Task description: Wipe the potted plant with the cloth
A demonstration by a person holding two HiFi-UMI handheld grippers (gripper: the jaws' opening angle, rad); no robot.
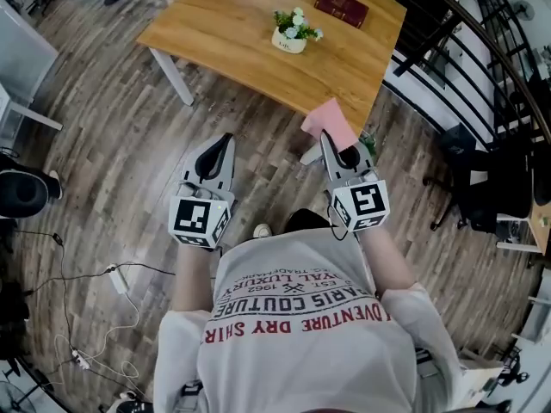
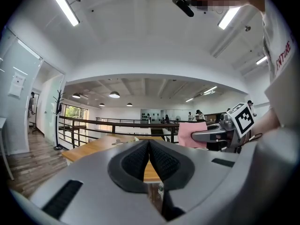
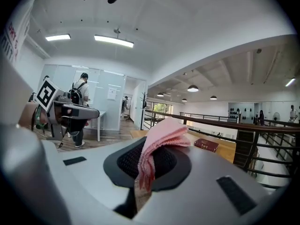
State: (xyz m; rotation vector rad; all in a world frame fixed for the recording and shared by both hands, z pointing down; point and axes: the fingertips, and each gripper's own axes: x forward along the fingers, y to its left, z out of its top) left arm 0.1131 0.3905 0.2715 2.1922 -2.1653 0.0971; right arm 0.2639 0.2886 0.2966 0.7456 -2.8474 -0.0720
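The potted plant [image 1: 293, 31], a small white pot with green leaves and pale flowers, stands upright on the wooden counter [image 1: 215, 33], at the far side of the scene and well apart from both claws. To its right, farther back, a dark red book [image 1: 341, 7] lies flat. The pink cloth [image 1: 329, 125] is not at the plant: it is grasped in the right claw [image 1: 325, 136], nearer than the counter's near edge. In the right gripper view the pads are clenched on the cloth [image 3: 161, 142], which is bunched between them and rises out in front. The left claw [image 2: 149, 156] is closed, pads together, with nothing between them. Both claws are held side by side above the wooden floor [image 1: 112, 127], pointing toward the counter, the forearms stretched forward.
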